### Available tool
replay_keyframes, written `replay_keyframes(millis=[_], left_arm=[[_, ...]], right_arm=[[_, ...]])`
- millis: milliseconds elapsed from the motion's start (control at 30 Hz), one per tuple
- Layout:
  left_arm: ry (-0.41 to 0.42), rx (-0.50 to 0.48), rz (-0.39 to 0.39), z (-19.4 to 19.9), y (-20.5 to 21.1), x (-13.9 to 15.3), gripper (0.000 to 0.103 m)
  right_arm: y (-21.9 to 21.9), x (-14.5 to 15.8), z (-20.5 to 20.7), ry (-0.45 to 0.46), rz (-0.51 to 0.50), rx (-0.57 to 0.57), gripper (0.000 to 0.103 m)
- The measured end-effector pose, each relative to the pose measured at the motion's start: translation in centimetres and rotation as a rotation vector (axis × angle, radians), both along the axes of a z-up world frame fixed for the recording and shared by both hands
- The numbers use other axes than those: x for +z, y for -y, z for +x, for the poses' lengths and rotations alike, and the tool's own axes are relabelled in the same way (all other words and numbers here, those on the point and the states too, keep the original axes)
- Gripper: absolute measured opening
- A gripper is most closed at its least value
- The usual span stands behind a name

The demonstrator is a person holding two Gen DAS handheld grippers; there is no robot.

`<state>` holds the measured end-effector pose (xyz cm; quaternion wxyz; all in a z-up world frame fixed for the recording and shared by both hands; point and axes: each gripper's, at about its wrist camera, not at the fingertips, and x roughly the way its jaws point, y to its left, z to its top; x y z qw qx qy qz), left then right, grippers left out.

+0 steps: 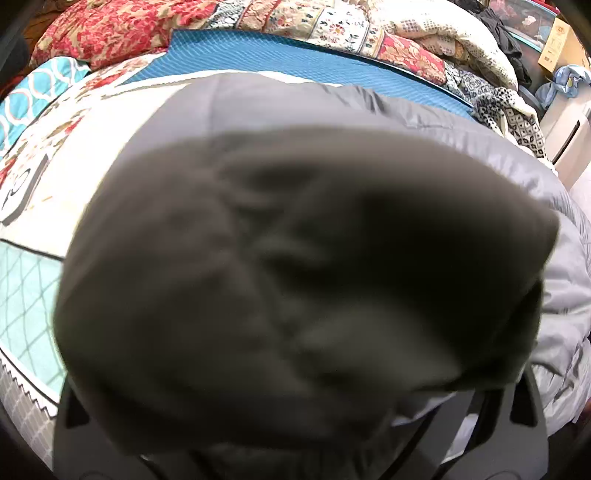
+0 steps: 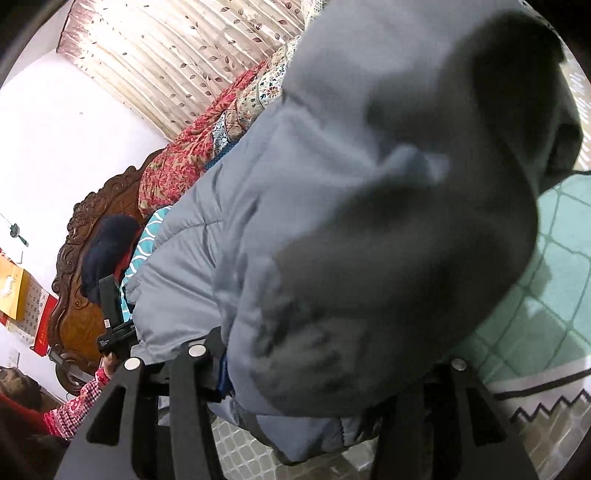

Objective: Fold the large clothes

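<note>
Your left tool (image 1: 295, 443) spread wide under the grey quilted puffer jacket (image 1: 480, 147), your right tool (image 2: 314, 387) part-closed, fabric bunched between, grip unclear.

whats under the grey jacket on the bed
The grey jacket lies on a patterned bedspread, with a blue mat showing behind it. What lies directly beneath its middle is covered, and a blurred fold close to the lens hides more.

Grey quilted jacket (image 1: 461, 122), blue mat (image 1: 295, 62), red floral quilt (image 1: 110, 33).
</note>
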<state>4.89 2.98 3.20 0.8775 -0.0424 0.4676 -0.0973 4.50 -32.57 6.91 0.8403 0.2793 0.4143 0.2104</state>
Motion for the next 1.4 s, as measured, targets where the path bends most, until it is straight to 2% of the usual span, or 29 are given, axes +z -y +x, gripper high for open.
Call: replay_keyframes(millis=[1400], left_arm=[[0.012, -0.003, -0.011, -0.32, -0.08, 0.02, 0.096]], right_arm=[[-0.45, -0.20, 0.44, 0.000, -0.003, 0.001, 0.025]])
